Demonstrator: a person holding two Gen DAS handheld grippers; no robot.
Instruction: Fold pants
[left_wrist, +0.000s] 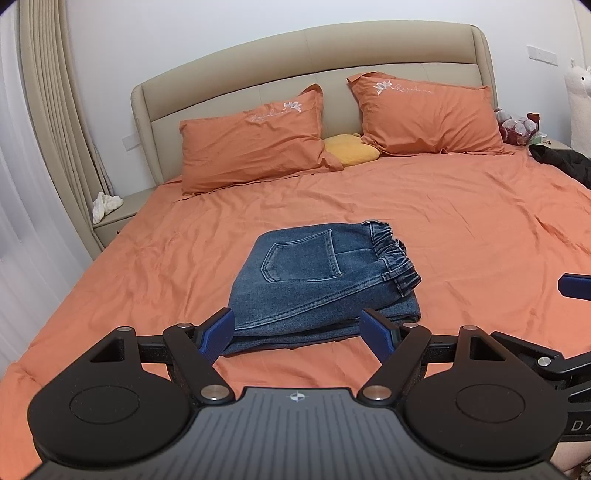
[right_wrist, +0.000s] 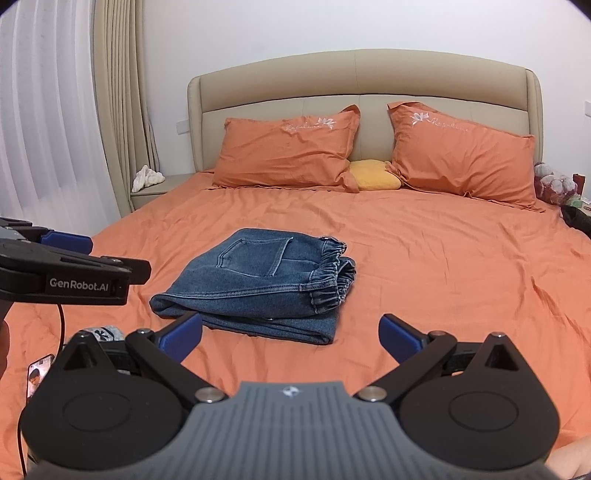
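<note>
Blue denim pants (left_wrist: 317, 284) lie folded into a compact stack on the orange bed sheet (left_wrist: 461, 236), back pocket up and elastic waistband to the right. My left gripper (left_wrist: 299, 334) hovers open just in front of the stack's near edge, holding nothing. In the right wrist view the same pants (right_wrist: 258, 280) sit ahead and slightly left, and my right gripper (right_wrist: 291, 338) is open and empty, a little short of their near right corner. The left gripper's body (right_wrist: 66, 269) shows at that view's left edge.
Two orange pillows (left_wrist: 255, 144) and a yellow cushion (left_wrist: 351, 149) lean on the beige headboard (left_wrist: 295, 62). A nightstand (left_wrist: 118, 214) with a white cloth stands at the left. Dark clothing (left_wrist: 565, 162) lies at the bed's right edge. A phone (right_wrist: 37, 373) rests near the front left.
</note>
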